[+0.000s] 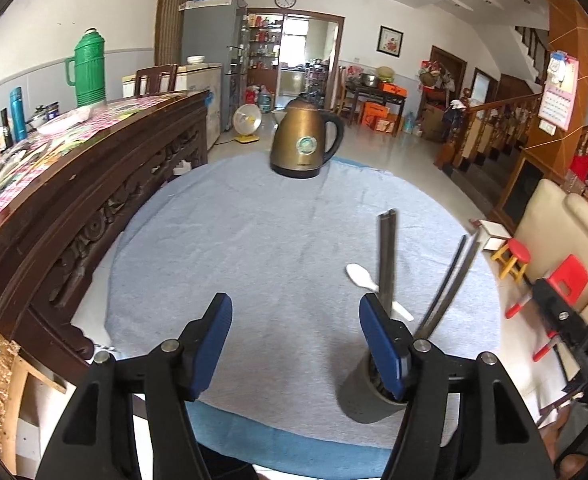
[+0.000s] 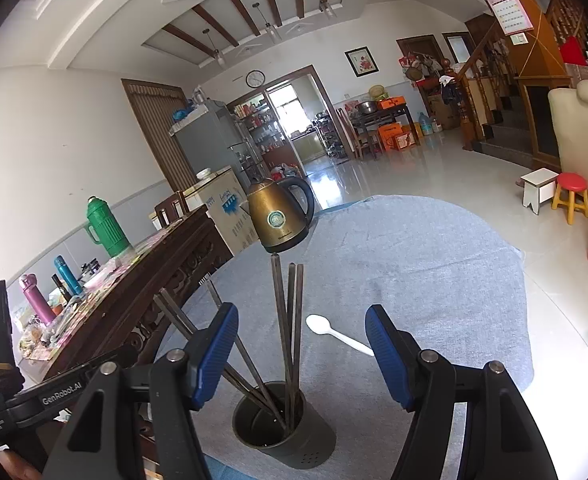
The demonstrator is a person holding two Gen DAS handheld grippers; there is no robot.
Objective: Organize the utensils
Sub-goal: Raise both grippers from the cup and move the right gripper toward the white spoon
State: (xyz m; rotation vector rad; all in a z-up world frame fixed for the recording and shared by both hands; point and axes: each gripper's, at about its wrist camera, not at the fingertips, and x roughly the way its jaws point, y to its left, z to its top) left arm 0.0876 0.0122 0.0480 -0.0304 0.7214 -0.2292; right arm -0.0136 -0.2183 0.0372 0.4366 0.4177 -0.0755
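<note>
A dark grey utensil cup [image 2: 284, 428] stands near the front of the grey cloth, holding several dark chopsticks [image 2: 290, 320] that lean apart. It also shows in the left wrist view [image 1: 368, 396], partly behind my left gripper's right finger. A white plastic spoon [image 2: 336, 334] lies flat on the cloth just beyond the cup; in the left wrist view [image 1: 360, 276] the chopsticks cross it. My left gripper [image 1: 296, 344] is open and empty, left of the cup. My right gripper [image 2: 302, 356] is open and empty, above the cup.
A gold electric kettle [image 1: 306, 140] stands at the far edge of the cloth-covered round table [image 1: 234, 240]. A carved dark wooden sideboard [image 1: 94, 184] with bottles and a green thermos [image 1: 89, 68] runs along the left. Small stools [image 1: 512, 260] and a chair stand to the right.
</note>
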